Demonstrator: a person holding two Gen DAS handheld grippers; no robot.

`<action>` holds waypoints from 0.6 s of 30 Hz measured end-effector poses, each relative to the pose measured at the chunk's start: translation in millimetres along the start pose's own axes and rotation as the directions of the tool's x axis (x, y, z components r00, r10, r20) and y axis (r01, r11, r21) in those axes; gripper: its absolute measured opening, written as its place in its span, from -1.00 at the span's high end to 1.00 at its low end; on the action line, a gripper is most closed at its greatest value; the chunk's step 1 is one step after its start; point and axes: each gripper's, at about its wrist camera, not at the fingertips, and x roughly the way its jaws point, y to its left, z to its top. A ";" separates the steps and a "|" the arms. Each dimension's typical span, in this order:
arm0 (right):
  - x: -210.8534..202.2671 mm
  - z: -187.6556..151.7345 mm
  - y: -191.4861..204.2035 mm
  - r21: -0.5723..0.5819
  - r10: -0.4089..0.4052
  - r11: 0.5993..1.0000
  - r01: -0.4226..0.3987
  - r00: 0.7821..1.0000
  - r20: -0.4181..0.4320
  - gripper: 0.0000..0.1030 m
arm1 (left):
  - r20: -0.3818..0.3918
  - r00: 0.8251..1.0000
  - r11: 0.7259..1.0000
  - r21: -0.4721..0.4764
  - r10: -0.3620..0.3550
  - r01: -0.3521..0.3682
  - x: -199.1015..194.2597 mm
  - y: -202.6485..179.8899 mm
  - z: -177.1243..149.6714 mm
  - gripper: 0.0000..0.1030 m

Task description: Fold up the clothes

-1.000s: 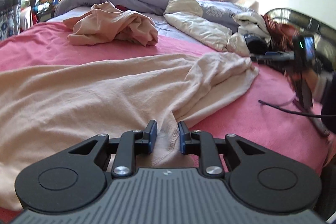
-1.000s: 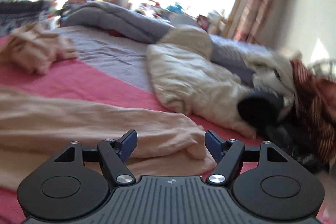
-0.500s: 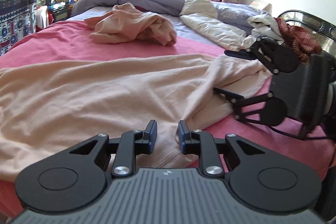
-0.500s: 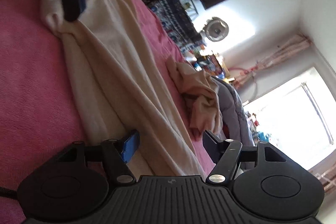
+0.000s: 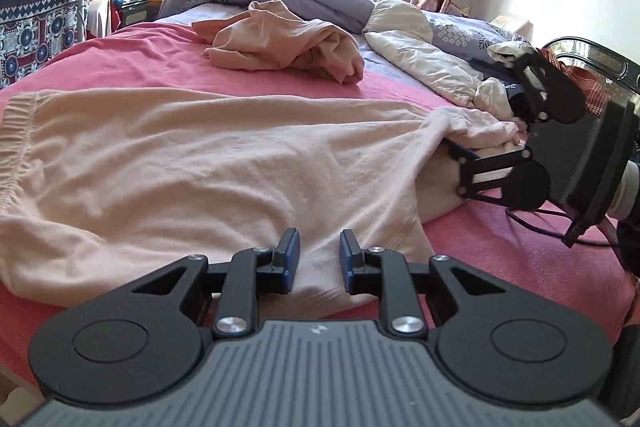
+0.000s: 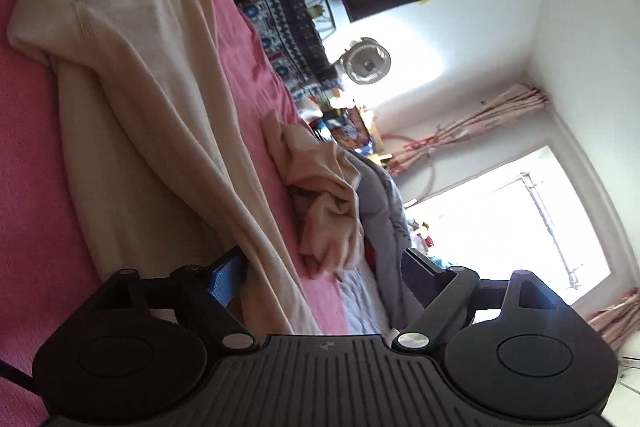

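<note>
While the pale peach garment (image 5: 208, 163) lies spread out on the pink bed (image 5: 132, 63), the left hand-held gripper (image 5: 319, 259) sits at its near hem with its jaws a little apart, cloth between them; whether they pinch it I cannot tell. At the far end, the right hand-held gripper (image 6: 320, 279) is opening, with the garment's edge between its jaws. Farther back lies a crumpled peach cloth (image 5: 280, 41).
</note>
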 end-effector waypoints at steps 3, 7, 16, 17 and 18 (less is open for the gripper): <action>-0.4 -20.4 -4.2 0.052 0.028 0.998 -0.023 0.995 -0.092 -0.62 | -0.005 1.000 1.000 0.006 0.015 -0.015 -0.4 -5.4 4.9 0.50; -4.5 -29.0 -2.4 0.099 0.046 0.995 -0.035 0.993 -0.109 -0.62 | 0.026 1.000 0.977 0.212 -0.012 0.006 4.7 -42.3 22.5 0.47; 27.3 0.4 -15.0 0.203 0.207 0.961 -0.188 0.975 -0.078 0.75 | 0.013 0.997 0.871 0.487 -0.082 0.066 43.4 -109.4 36.4 0.33; 29.4 1.9 -21.4 0.225 0.200 0.958 -0.179 0.977 -0.076 0.75 | 0.008 0.997 0.863 0.501 -0.080 0.065 47.3 -113.4 36.5 0.33; 29.1 1.9 -29.6 0.257 0.195 0.951 -0.170 0.978 -0.076 0.76 | 0.007 0.997 0.853 0.519 -0.077 0.062 50.6 -117.4 36.0 0.33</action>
